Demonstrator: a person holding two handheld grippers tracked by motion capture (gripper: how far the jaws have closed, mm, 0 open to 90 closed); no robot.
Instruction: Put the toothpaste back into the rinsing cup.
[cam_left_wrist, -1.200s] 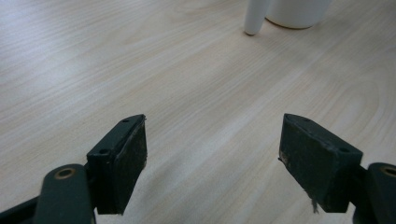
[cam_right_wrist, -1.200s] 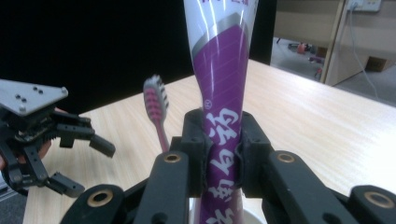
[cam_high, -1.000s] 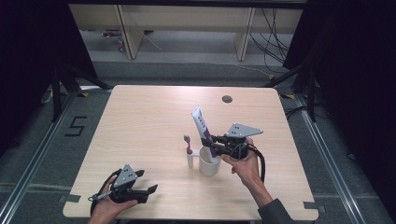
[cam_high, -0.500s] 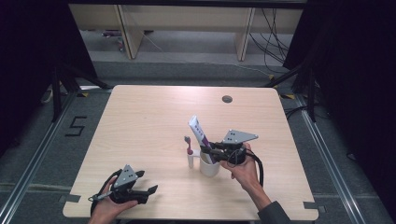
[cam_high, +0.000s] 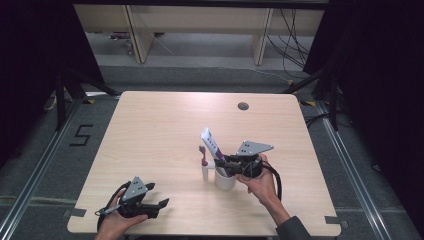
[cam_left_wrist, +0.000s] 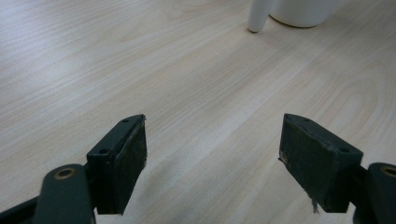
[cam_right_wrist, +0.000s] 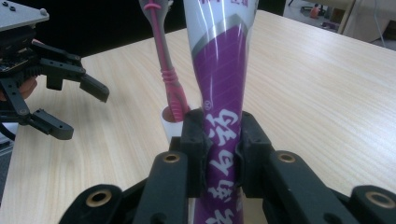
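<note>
The right gripper (cam_high: 226, 164) has its jaws pinched on a purple-and-white toothpaste tube (cam_high: 212, 144) — the tube stands tilted with its lower end inside a white cup (cam_high: 224, 180) near the middle of the desk (cam_high: 160, 125). A pink toothbrush (cam_high: 203, 155) stands just beside the cup in a small white holder (cam_high: 205, 173). The left gripper (cam_high: 156, 206) rests near the desk's front edge, well apart — jaws spread, nothing between them.
</note>
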